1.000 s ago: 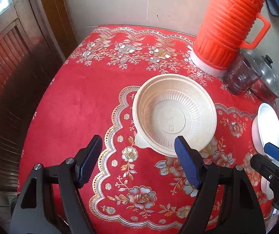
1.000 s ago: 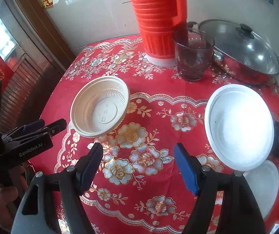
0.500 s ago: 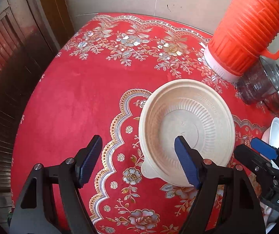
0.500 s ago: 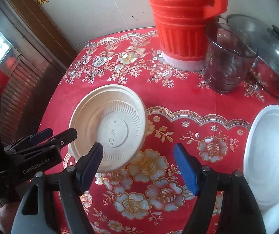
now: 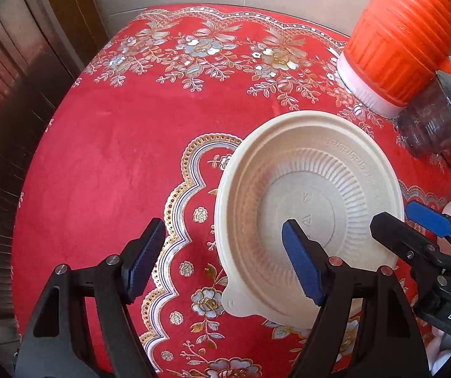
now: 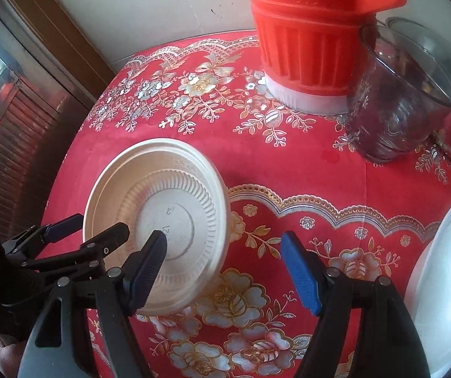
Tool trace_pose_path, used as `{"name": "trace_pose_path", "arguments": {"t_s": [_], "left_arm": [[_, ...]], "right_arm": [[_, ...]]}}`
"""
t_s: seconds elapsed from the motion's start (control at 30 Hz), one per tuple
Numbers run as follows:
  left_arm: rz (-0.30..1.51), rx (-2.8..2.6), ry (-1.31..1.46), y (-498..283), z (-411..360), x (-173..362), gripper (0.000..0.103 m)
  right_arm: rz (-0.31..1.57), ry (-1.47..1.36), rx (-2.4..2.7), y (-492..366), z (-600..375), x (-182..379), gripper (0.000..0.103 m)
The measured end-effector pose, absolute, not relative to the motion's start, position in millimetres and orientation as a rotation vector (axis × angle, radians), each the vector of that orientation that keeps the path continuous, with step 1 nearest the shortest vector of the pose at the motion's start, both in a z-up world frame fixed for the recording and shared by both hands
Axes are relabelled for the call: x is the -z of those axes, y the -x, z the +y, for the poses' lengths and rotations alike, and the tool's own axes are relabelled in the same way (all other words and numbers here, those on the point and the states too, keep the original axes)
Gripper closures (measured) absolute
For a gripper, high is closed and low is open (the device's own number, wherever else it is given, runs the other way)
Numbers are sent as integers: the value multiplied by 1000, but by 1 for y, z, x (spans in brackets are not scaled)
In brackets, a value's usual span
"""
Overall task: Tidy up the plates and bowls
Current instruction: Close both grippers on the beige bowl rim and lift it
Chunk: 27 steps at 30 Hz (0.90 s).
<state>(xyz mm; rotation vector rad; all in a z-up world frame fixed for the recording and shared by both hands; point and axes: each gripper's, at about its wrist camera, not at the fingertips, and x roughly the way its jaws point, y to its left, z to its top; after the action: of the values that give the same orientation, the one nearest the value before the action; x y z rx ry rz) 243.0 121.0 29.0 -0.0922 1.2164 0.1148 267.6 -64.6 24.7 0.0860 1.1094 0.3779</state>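
One beige bowl [image 5: 307,214] sits on the red table [image 5: 115,163], mouth upward, its small tab pointing toward the cameras. Both grippers, left gripper [image 5: 222,264] and right gripper [image 6: 222,267], hover at its near rim with jaws spread, gripping nothing.

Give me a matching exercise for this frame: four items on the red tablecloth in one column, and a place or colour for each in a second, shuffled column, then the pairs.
Column 1:
1. beige disposable bowl
2. orange thermos jug
3. clear glass cup
4. white plate

Column 2:
A. at the right edge of the right wrist view
B. between both open hand-held grippers, near the table's left side
C. ribbed body on a white base, at the back
D. see-through, right beside the jug

Pairs: 1-B, 2-C, 3-D, 4-A
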Motion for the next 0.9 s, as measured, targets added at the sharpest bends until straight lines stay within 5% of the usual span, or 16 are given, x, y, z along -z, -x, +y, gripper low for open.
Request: {"name": "trace_pose_path", "arguments": {"t_s": [0.2,0.27,0.33,0.4,0.9], "left_arm": [[1226,-114,98,-246,119,-23,26],[1219,-113,86,-246,117,-23,43],[1240,-103,68,-248,114,-18,69],[1247,-87,74,-246,112,-15,78],[1240,-104,69,-240,114,-17,82]], "right_arm": [[1104,-53,-387,-269,-58,-20,31],[1093,-25,-391,-268,-55,-20,50],[1094,-12,-402,-268,-54,-18,59],[1099,-6,-419,-267,-52,-16,73],[1077,-51,-433,-258,-57,-16,83]]}}
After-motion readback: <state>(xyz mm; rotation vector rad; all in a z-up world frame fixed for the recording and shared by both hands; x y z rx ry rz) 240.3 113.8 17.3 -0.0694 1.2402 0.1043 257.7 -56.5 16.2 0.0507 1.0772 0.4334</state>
